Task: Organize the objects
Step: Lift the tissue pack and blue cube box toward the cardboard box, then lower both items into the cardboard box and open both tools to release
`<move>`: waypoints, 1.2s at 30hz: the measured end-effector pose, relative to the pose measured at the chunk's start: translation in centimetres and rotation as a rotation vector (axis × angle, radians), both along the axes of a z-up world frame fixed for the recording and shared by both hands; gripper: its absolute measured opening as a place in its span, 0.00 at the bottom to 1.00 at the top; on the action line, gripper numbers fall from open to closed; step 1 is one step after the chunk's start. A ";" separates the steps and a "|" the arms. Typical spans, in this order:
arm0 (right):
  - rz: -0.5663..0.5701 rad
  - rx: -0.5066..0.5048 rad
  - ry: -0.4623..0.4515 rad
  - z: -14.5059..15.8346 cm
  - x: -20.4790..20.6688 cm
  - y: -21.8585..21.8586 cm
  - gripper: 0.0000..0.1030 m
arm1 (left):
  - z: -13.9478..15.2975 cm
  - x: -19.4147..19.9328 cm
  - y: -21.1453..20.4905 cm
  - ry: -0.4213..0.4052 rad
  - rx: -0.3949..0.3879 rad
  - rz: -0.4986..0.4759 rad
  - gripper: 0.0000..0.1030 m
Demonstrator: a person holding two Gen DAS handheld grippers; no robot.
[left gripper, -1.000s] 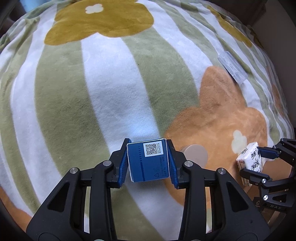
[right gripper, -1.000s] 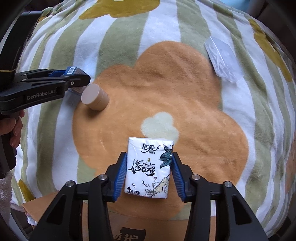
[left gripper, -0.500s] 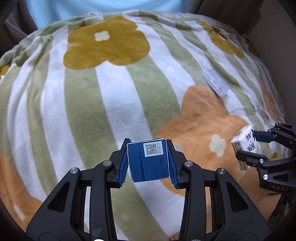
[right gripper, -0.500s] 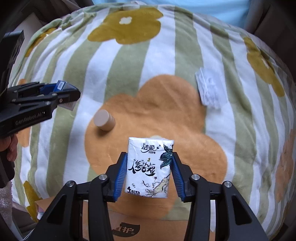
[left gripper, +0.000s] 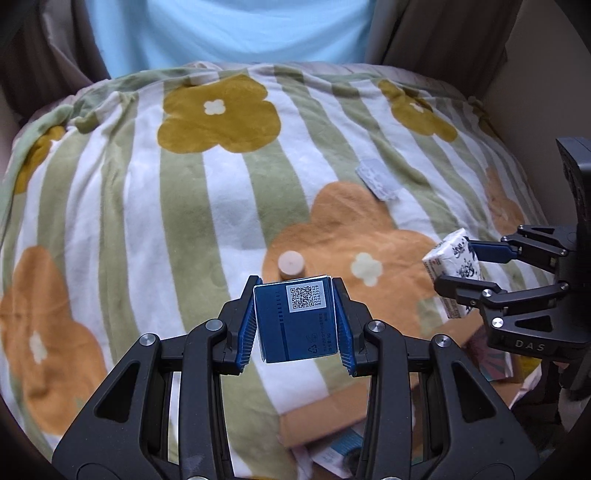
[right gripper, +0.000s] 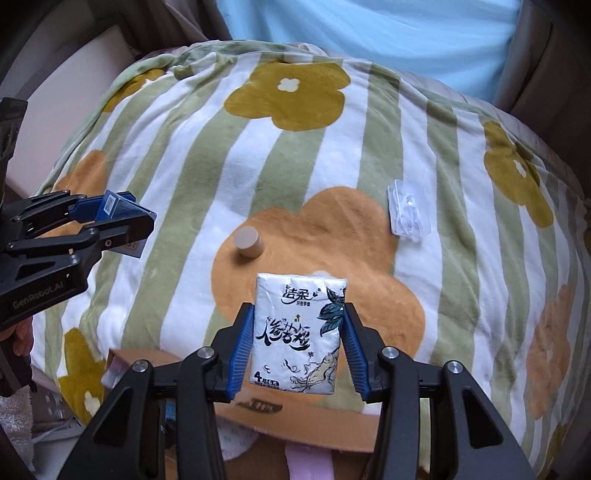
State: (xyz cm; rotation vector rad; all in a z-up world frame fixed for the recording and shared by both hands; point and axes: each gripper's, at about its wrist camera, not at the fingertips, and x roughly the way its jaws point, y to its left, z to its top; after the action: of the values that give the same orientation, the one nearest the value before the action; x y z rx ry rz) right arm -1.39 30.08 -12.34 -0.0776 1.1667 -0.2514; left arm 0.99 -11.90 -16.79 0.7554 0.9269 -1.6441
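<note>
My left gripper (left gripper: 296, 325) is shut on a small blue box (left gripper: 297, 326) with a QR label, held above the near edge of the flowered blanket (left gripper: 147, 206). My right gripper (right gripper: 297, 343) is shut on a white tissue pack (right gripper: 299, 336) with black writing, also held above the blanket's near edge. Each gripper shows in the other's view: the right gripper (left gripper: 465, 267) at the right, the left gripper (right gripper: 118, 218) at the left. A beige cylinder (right gripper: 249, 242) stands on the orange flower. A clear plastic packet (right gripper: 408, 214) lies to its right.
A cardboard box (right gripper: 295, 432) with items inside sits below the blanket's near edge, also seen in the left wrist view (left gripper: 332, 413). A light blue surface (left gripper: 229, 33) lies behind the blanket. Brown walls stand at both sides.
Both grippers have pulled back and up from the blanket with their objects still held. More of the blanket and the cardboard box below have come into view.
</note>
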 end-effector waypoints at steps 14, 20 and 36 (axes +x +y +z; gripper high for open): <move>0.041 -0.002 -0.004 1.6 -9.6 2.0 0.41 | 0.9 -4.6 11.7 0.059 0.025 0.079 0.33; 0.016 0.025 0.014 0.2 -13.1 1.8 0.41 | -1.0 -6.8 14.7 0.083 0.068 0.096 0.33; -0.108 0.130 0.056 -5.4 -18.9 -0.6 0.41 | -6.6 -12.3 16.7 0.111 0.151 0.074 0.33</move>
State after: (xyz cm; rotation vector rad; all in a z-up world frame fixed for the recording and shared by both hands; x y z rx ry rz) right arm -20.25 29.49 -17.72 0.0936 1.2420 -0.2696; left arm -11.35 4.81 -23.42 0.7285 1.1551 -1.5767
